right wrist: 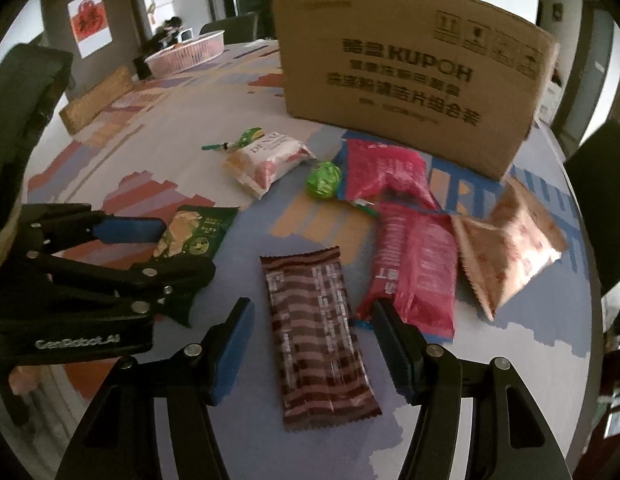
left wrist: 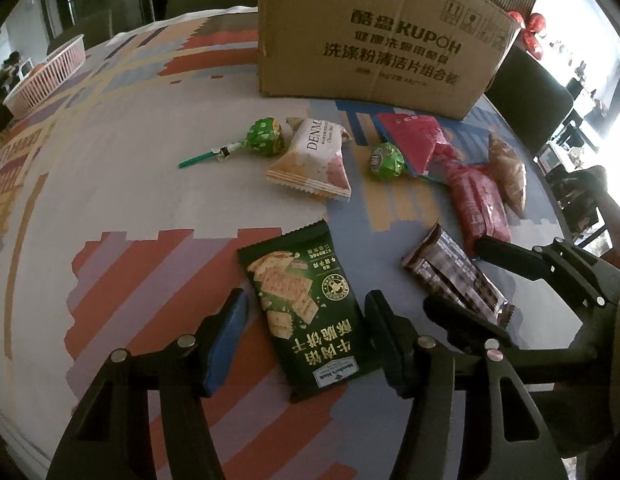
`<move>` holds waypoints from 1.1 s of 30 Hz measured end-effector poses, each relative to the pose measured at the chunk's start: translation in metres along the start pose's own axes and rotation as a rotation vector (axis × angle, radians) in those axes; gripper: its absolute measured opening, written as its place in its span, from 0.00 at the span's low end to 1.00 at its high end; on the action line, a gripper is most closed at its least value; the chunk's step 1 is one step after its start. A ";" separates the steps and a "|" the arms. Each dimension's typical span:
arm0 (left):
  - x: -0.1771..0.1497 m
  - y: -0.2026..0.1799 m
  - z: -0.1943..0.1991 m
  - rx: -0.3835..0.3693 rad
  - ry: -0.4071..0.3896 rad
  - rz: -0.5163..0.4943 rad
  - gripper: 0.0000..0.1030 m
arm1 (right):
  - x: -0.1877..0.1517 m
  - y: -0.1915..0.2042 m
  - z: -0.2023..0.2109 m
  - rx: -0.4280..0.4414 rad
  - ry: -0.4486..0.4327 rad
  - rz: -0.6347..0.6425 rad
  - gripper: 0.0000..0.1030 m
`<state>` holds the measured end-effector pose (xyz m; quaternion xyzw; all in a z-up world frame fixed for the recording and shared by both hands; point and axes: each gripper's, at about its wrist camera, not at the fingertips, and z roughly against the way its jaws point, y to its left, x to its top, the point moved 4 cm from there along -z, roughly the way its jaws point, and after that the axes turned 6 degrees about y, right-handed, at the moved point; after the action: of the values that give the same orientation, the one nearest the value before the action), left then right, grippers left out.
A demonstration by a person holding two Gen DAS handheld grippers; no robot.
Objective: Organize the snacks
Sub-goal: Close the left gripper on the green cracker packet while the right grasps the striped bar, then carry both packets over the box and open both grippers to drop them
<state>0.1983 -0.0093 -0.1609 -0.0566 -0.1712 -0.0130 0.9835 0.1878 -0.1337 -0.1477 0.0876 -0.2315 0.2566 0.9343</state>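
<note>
A dark green cracker pack (left wrist: 305, 300) lies flat on the patterned tablecloth (left wrist: 129, 184). My left gripper (left wrist: 305, 316) straddles it, open, with a gap showing at the left pad. A brown striped wafer pack (right wrist: 314, 332) lies between the fingers of my right gripper (right wrist: 314, 324), which is open too; its right finger overlaps a corner of a red pack (right wrist: 418, 264). In the left wrist view the right gripper (left wrist: 454, 276) stands around the brown pack (left wrist: 450, 272). Seen from the right wrist, the left gripper (right wrist: 185, 250) stands at the green pack (right wrist: 205, 232).
A tall cardboard box (left wrist: 370, 40) stands at the back. Before it lie two green lollipops (left wrist: 265, 132) (left wrist: 386, 162), a white cookie pack (left wrist: 314, 160), another red pack (left wrist: 414, 140) and a beige pack (right wrist: 510, 240). A pink basket (left wrist: 49, 76) sits far left.
</note>
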 end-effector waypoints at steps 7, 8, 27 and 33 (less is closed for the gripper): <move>-0.004 0.001 0.002 0.052 -0.032 -0.033 0.43 | 0.001 0.010 -0.006 -0.044 0.003 0.058 0.54; -0.005 0.002 0.002 0.043 -0.034 -0.030 0.42 | 0.000 0.011 -0.005 -0.044 -0.002 0.063 0.44; 0.004 0.007 0.046 -0.028 -0.142 -0.017 0.41 | 0.012 0.008 0.025 -0.001 -0.087 -0.072 0.36; 0.021 0.003 0.072 -0.032 -0.211 -0.022 0.41 | 0.026 0.005 0.045 -0.007 -0.154 -0.096 0.36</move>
<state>0.1940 0.0018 -0.0866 -0.0717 -0.2743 -0.0204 0.9587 0.1871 -0.1305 -0.0956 0.1146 -0.2993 0.2033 0.9252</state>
